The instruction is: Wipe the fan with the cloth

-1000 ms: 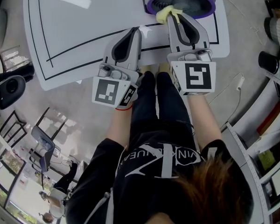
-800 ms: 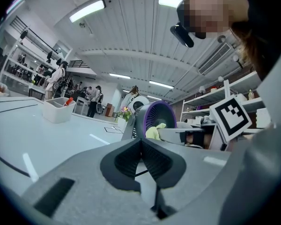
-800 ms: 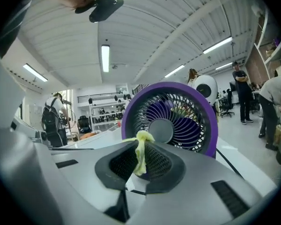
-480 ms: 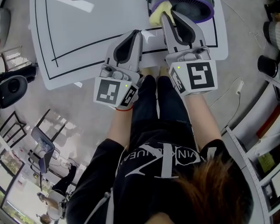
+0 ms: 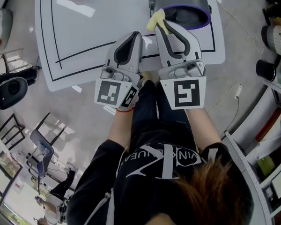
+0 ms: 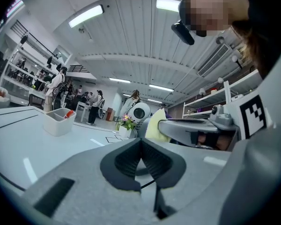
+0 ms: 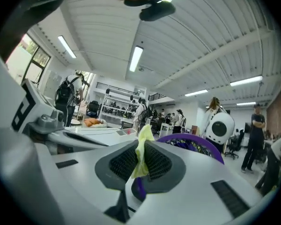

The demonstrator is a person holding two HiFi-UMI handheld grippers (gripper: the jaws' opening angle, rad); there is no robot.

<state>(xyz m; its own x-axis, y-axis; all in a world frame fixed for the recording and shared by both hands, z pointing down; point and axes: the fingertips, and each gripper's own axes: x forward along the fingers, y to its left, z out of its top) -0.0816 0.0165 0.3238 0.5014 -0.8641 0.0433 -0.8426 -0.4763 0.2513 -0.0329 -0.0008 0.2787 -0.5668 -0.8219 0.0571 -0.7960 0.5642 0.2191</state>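
Right gripper (image 7: 141, 159) with its jaws closed on a fold of yellow cloth (image 7: 144, 136), which stands upright between the ribbed pads (image 7: 123, 162). Just beyond the jaws and to their right, the purple rim of the fan (image 7: 192, 137) shows above the gripper body; whether cloth and rim touch cannot be told. Background: people (image 7: 258, 136) standing, shelving, and a strip light (image 7: 136, 58) on the ceiling.

Big open robotics lab or workshop hall: strip lights (image 7: 136, 58) on ribbed white ceiling, metal shelving (image 6: 23, 76) by the walls, white surface (image 5: 98, 22) with black outline markings, people (image 7: 258, 130) standing around, round white robot-like pod (image 7: 221, 126), chairs (image 5: 43, 144).
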